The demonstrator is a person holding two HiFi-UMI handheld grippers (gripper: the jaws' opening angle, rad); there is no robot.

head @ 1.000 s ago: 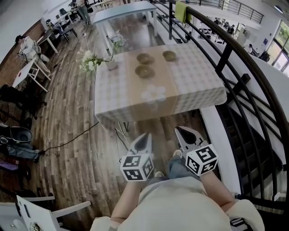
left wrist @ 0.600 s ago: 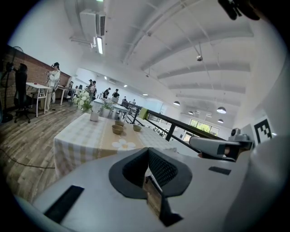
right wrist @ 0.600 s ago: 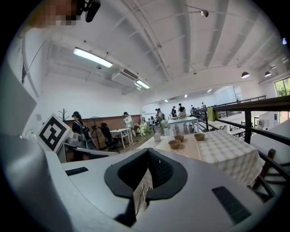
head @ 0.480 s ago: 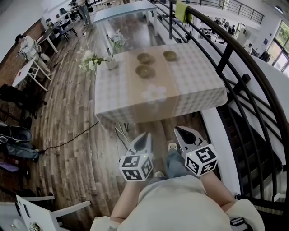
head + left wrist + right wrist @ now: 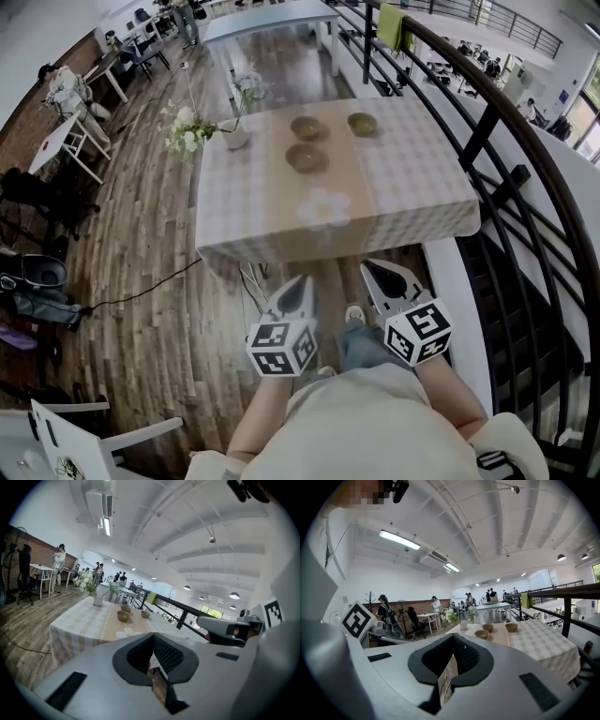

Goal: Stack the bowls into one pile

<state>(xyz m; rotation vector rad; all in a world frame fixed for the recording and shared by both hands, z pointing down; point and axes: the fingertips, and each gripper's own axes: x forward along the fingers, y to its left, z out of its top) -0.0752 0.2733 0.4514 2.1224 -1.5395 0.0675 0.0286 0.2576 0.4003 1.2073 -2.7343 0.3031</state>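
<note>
- Left hand-held gripper (image 5: 301, 285): lower centre of the head view, below the table's near edge and apart from it. In the left gripper view its jaws are pressed together with nothing between them. Marker cube (image 5: 281, 347) at its rear.
- Right hand-held gripper (image 5: 373, 274): just right of the left one, also short of the table. In the right gripper view its jaws are closed on each other and hold nothing. Marker cube (image 5: 419, 333) at its rear.
- Table (image 5: 422, 187): upper centre of the head view, covered in a pale checked cloth, with a beige runner (image 5: 328, 230) down the middle.
- Lower bowl (image 5: 306, 157): brown, upright, on the runner, toward the table's upper part.
- Upper left bowl (image 5: 306, 127): brown, upright, on the runner above the lower bowl and apart from it.
- Upper right bowl (image 5: 362, 123): brown, upright, on the checked cloth to the right of the upper left bowl. All three bowls stand singly, none stacked, and well apart from both grippers.
- Vase (image 5: 234, 137): white, at the table's upper left corner, holding white flowers (image 5: 187, 127) that lean out leftward.
- Railing (image 5: 487, 127): dark metal, running diagonally down the right side of the frame.
- Wooden floor (image 5: 150, 272): plank boards across the left and lower frame, with a black cable (image 5: 141, 295) lying on them.
</note>
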